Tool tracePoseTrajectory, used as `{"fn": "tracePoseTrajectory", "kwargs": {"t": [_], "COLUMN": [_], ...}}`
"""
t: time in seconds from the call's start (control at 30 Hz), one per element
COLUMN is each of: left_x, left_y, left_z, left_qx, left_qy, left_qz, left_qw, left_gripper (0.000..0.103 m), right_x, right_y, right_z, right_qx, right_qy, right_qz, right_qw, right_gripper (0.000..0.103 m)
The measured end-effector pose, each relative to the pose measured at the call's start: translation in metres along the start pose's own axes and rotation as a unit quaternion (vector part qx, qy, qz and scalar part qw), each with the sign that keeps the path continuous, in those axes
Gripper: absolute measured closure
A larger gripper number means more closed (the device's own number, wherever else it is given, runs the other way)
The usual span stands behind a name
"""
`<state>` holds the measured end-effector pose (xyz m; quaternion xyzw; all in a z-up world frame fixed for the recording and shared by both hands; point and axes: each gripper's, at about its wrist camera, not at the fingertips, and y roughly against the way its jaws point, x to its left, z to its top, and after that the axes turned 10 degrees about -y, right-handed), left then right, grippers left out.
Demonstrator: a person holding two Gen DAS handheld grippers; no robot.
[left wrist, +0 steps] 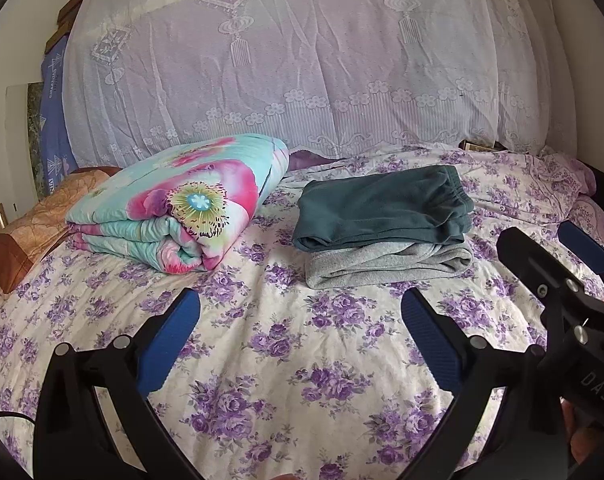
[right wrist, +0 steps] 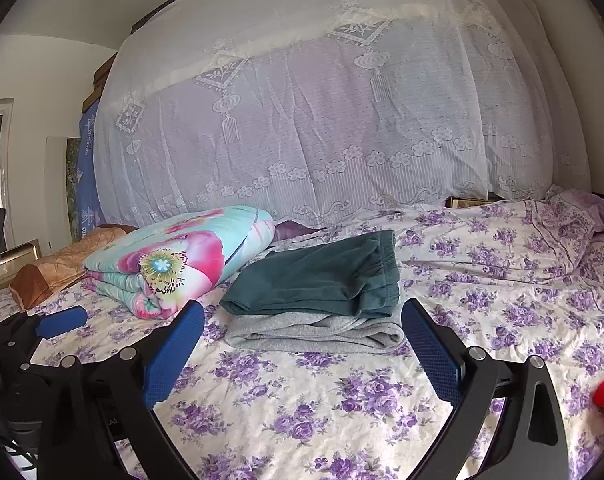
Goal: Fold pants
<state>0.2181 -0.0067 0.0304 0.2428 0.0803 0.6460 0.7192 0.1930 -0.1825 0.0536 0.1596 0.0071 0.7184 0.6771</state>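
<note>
Two pairs of soft pants sit folded in a stack on the bed, and both of your claws are wide and hold nothing.

Nearest you, your left gripper [left wrist: 300, 336] and right gripper [right wrist: 302, 348] hang over the purple-flowered white bed sheet [left wrist: 286, 392]. Past them the folded dark green fleece pants [left wrist: 378, 206] lie on top of the folded grey fleece pants [left wrist: 386, 266]. They look light, floppy and not slippery, so pinch a thick folded edge. Beside them is a folded pink and blue flowered quilt [left wrist: 182, 208]. No boxes or baskets show.
</note>
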Motion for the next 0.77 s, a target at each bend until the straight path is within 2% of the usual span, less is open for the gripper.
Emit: {"fn": "tracePoseTrajectory", "kwargs": {"t": [0.13,0.23,0.4,0.47,0.57,0.77], "left_x": [-0.002,-0.005,-0.014,-0.014,-0.012,-0.011], "left_y": [-0.002,-0.003,0.012,0.015,0.010,0.006], "left_z": [-0.001,-0.001,-0.002,0.000,0.002,0.001], "left_qx": [0.005,0.006,-0.044,-0.051,-0.032,-0.018], "left_qy": [0.000,-0.006,-0.034,-0.036,-0.026,-0.024], "left_qz": [-0.019,-0.020,0.017,0.016,-0.005,-0.008], "left_qw": [0.9998,0.9998,0.9983,0.9979,0.9991,0.9995], "left_gripper": [0.005,0.005,0.005,0.005,0.005,0.005], "right_x": [-0.001,0.000,-0.001,-0.002,-0.003,-0.004], "right_y": [-0.002,-0.002,-0.002,-0.001,-0.001,-0.003], "right_z": [0.000,-0.001,-0.002,-0.001,0.000,-0.001], "right_qx": [0.005,0.007,0.006,0.004,0.003,0.008], "right_qy": [-0.003,0.000,-0.001,-0.005,-0.007,-0.008], "right_qz": [0.002,0.001,0.003,0.004,0.002,0.002], "right_qw": [1.000,1.000,1.000,1.000,1.000,1.000], "right_gripper": [0.004,0.004,0.004,0.004,0.004,0.004]}}
